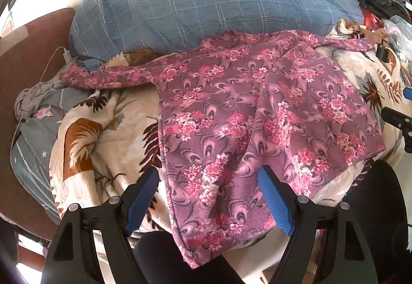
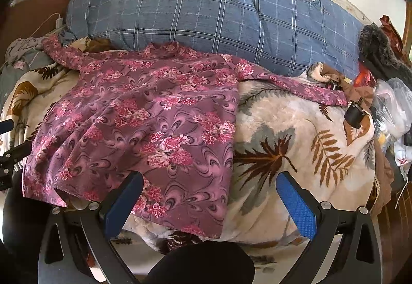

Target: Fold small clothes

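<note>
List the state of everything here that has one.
Shirt: spread flat, unfolded, both sleeves out, hem hanging over the bed's edge.
Left gripper: open, holding nothing, over the hem.
Right gripper: open, holding nothing.
Blanket: spread under the shirt, rumpled.

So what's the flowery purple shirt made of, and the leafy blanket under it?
The flowery shirt looks like thin, soft knit fabric with a matte printed pattern: it drapes in small wrinkles and its edges lie flat. The leafy blanket looks like thick plush fleece: its surface is fuzzy and it puffs into rounded folds. The exact fibres cannot be told from the pictures.
</note>
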The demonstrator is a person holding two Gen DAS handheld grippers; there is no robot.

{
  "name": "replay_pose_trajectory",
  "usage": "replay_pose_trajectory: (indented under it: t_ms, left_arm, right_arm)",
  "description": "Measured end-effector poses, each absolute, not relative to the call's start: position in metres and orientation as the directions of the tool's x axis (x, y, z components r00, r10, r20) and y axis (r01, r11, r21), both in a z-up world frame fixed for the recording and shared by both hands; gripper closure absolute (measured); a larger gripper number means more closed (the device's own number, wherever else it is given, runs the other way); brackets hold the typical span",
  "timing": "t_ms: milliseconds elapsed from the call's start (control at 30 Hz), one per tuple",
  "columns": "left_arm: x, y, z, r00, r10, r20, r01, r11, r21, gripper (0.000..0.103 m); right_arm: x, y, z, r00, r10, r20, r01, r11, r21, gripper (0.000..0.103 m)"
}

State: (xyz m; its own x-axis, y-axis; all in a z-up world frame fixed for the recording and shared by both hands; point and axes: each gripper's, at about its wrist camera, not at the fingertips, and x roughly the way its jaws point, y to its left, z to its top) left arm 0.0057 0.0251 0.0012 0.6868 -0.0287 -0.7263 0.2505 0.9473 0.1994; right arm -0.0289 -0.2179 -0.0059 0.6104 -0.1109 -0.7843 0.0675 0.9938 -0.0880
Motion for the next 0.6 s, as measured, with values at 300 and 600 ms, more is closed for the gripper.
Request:
replay_pose_trajectory:
  t_ms: [300, 600]
  left_arm:
    - [0.027, 0.035, 0.005, 0.682, -0.037, -0.731, 0.213, 0.966, 0.15, 0.024]
    - [0.049, 0.032, -0.007, 0.645, -0.045, -0.763, 0.212, 0.97, 0.122, 0.024]
  right_arm:
    - [-0.019, -0.231, -0.004, 0.601, -0.107, -0.792, 0.1, 0.993, -0.059, 0.001]
    - [-0.016, -0.24, -0.009, 0.59, -0.109, -0.8, 0.112, 0.992, -0.053, 0.001]
